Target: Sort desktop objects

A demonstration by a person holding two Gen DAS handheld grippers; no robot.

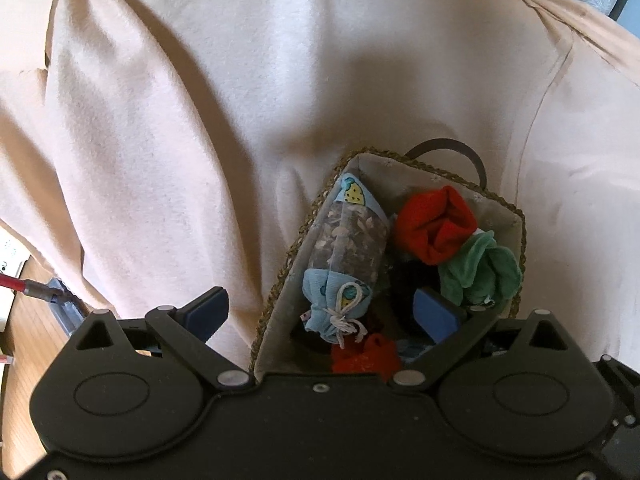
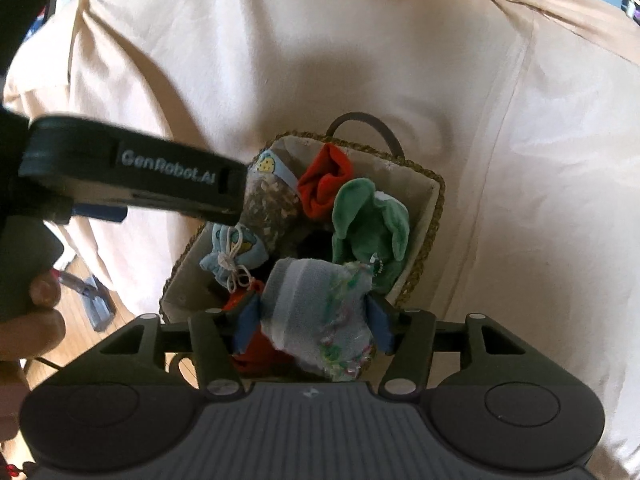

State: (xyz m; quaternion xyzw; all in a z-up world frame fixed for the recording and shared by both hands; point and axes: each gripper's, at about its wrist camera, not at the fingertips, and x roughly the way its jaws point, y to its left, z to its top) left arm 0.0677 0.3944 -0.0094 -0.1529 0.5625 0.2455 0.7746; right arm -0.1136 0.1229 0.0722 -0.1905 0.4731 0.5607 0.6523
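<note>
Right tongs (image 2: 314, 320) grasping grey sock bundle (image 2: 316, 312), pads against both its sides, grip looking light. Bundle hanging over near end of woven basket (image 1: 304, 224), not yet resting inside. Left tongs (image 1: 322, 312) released, nothing between the pads, straddling basket's left wall: one pad outside, one inside over the dark middle.

Basket on peach cloth (image 1: 200, 120) covering the surface, toward its near left edge. Already inside: herb pouch (image 1: 352, 248) along left wall, red roll (image 1: 436, 224) at far end, green cloth (image 1: 480, 272) by right wall, red knit piece (image 1: 364, 354) at near end.

Step in hand, judged: dropping bundle in. Best to lower onto the free dark gap mid-basket, clear of the pouch's string, then open fully and pull straight up so the fuzzy fabric does not snag a pad. Keep left tongs clear of the drop, or steady the wall.

Right wrist view only: the bundle itself, left tongs' side, a person's hand (image 2: 32, 312) behind. Left wrist view only: left pads' gap, basket's near interior unblocked. No bundle there.
</note>
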